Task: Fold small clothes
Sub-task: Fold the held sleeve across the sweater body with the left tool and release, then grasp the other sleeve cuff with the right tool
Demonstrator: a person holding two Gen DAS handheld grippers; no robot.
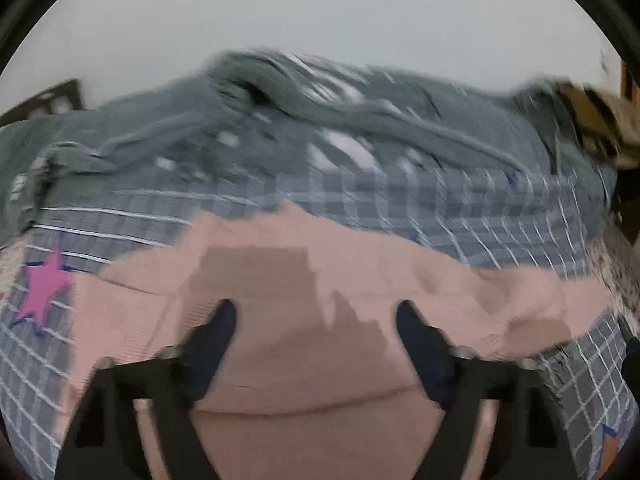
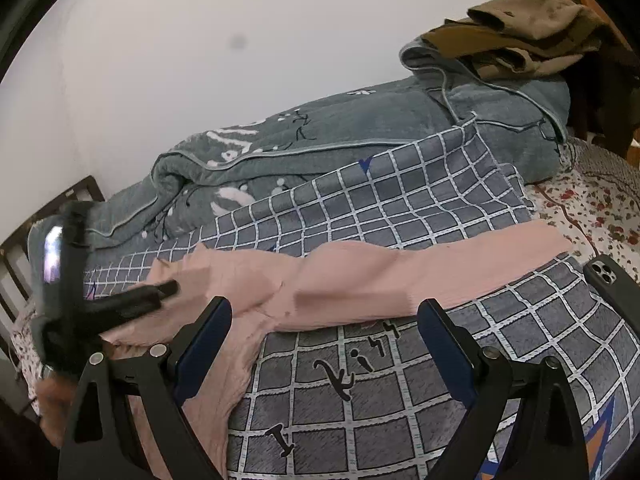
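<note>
We have a pink garment [image 2: 352, 280] spread on a checked blanket [image 2: 400, 208] on the bed. Seen from our right gripper [image 2: 324, 332], its long sleeve runs crosswise just beyond the fingers, from past the left finger out to well past the right finger, so its long axis lies across the line our fingers point along. The body of the garment drops down under and beside the right gripper's left finger [image 2: 208, 340].

Our right fingers stand wide apart and hold nothing; between them we see only blanket, with the sleeve edge just ahead of the tips.

Our left gripper [image 1: 316, 316] hovers over the garment [image 1: 304, 304], which fills the space under and between its fingers and stretches to either side of them. This view is blurred, but the fingers are clearly spread wide with cloth below them, not pinched. In the right view the left gripper [image 2: 120, 300] shows at the far left, its tip over the garment's end there.

We judge the left gripper the nearer one to that left end of the garment, and the right gripper the nearer one to the sleeve. The far sleeve end lies well off to the right of our right fingers, near a phone [image 2: 612, 284] on the blanket. A grey quilt [image 2: 360, 128] is heaped beyond.
</note>
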